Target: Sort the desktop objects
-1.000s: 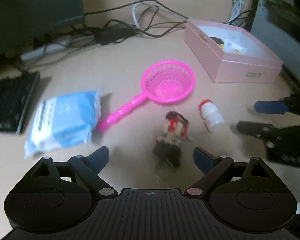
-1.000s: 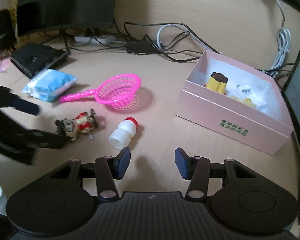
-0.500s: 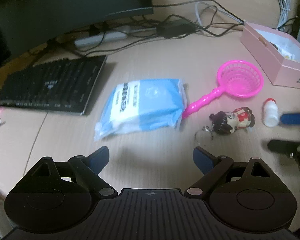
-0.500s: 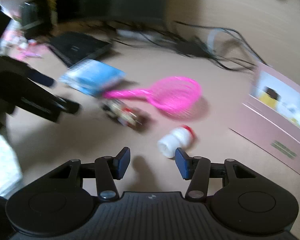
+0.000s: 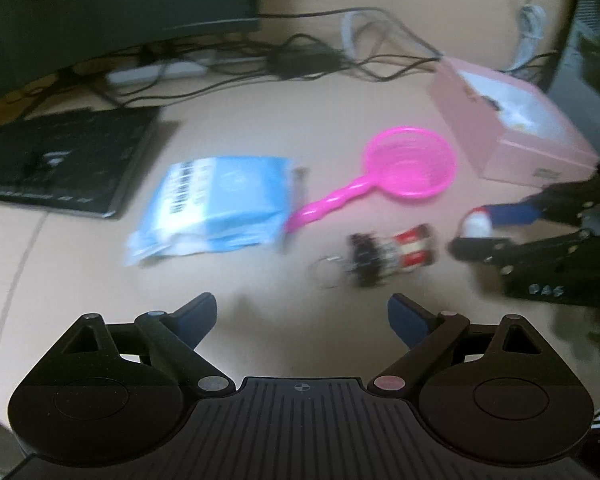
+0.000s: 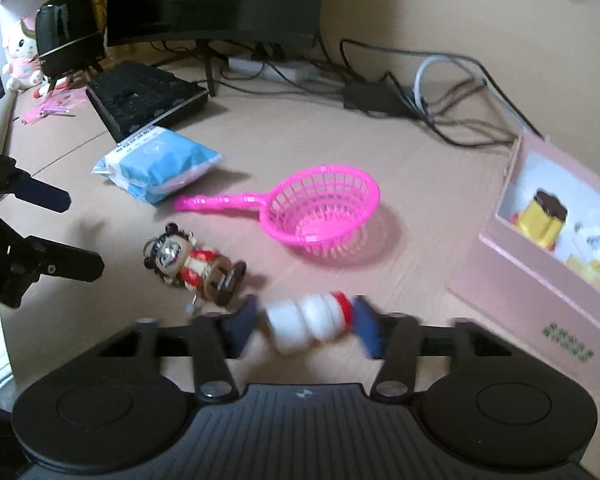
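A second ago the right hand-held gripper (image 6: 306, 330) hovered narrow beside the small white bottle (image 6: 306, 322); now its jaws bracket it on the surface, wide, contact blurred. Left hand-held gripper (image 5: 302, 316) gapes empty. Pink box (image 6: 540, 280) likely awaits

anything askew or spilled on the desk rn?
Nothing spilled. The bottle lies on its side between the right gripper's fingers, and the doll lies flat beside it. The strainer and wipes pack sit loose outside the pink box.
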`<state>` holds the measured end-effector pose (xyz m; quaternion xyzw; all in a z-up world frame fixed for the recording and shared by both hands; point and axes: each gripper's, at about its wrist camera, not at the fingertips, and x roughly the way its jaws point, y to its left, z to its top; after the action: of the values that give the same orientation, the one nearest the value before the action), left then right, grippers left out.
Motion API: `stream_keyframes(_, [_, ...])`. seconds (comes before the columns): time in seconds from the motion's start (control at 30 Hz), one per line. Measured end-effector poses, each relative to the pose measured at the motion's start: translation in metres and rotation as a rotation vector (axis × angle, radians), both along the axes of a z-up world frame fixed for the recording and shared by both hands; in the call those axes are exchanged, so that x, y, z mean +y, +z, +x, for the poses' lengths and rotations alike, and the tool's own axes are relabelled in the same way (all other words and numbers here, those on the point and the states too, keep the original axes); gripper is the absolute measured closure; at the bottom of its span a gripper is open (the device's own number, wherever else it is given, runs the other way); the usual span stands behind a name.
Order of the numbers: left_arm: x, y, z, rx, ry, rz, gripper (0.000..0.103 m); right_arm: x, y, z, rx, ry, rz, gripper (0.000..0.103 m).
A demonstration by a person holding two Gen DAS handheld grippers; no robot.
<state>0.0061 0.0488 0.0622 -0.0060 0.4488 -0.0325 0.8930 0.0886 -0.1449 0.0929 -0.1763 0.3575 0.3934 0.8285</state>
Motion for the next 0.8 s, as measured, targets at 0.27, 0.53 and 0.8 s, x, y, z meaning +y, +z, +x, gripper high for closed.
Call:
stream_keyframes(0.27, [-0.043, -0.003, 0.023, 0.002, -0.087, -0.013, 0.006, -0.047, 0.002, -0.009, 0.005, -0.123, -0.011, 0.057])
stream_keyframes(0.53, [-0.063, -0.017, 0.040, 0.029, -0.084, 0.026, 0.006, -0.084, 0.000, -0.017, 0.011, -0.267, -0.004, 0.057])
stream_keyframes(0.8, [-0.084, -0.026, 0.040, -0.050, -0.221, 0.036, 0.006, -0.095, 0.002, -0.036, 0.014, -0.263, 0.029, 0.053])
